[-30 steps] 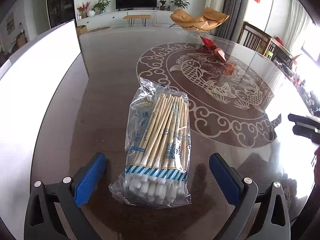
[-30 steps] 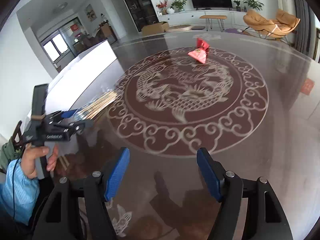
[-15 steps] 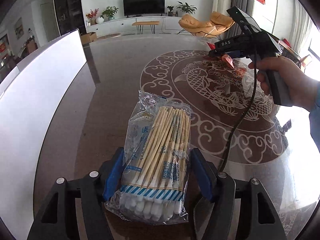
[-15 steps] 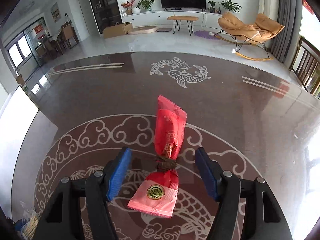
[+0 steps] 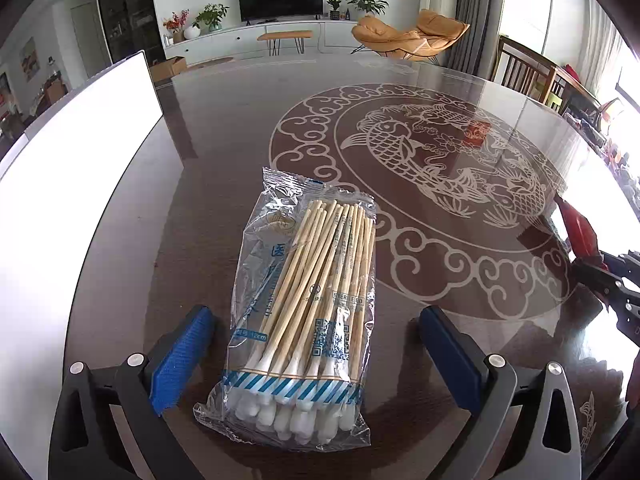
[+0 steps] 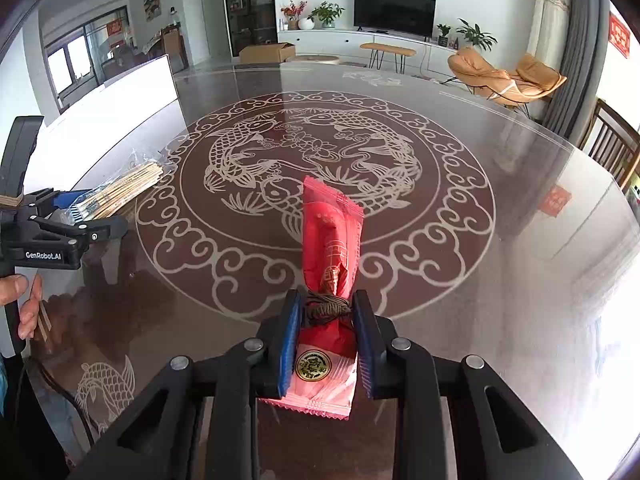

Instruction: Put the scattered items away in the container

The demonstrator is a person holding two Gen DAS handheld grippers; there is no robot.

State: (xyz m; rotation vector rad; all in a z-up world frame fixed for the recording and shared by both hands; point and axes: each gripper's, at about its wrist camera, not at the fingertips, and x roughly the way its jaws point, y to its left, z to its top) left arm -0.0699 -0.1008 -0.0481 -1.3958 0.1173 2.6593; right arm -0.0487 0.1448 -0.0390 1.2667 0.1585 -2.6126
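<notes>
Red foil is all your right gripper [image 6: 326, 334] has to hold: its pads pinch the candy packet [image 6: 330, 256] at the twine-tied waist, so the slick wrapper could slide out or twist if you swing it fast, and the free upper half could catch as you carry it. The packet's long axis runs straight away from you over the fish medallion [image 6: 316, 160], sealed top pointing to the far side.

Your left gripper [image 5: 316, 352] is opening, its fingers wide and clear of the swab bag [image 5: 308, 304] lying between them on the table, beside the medallion's near rim. Close on that loose film off-centre and the bag may buckle or slip. Its long axis points away from you, cotton tips nearest, stick ends leaning slightly towards the medallion.
</notes>
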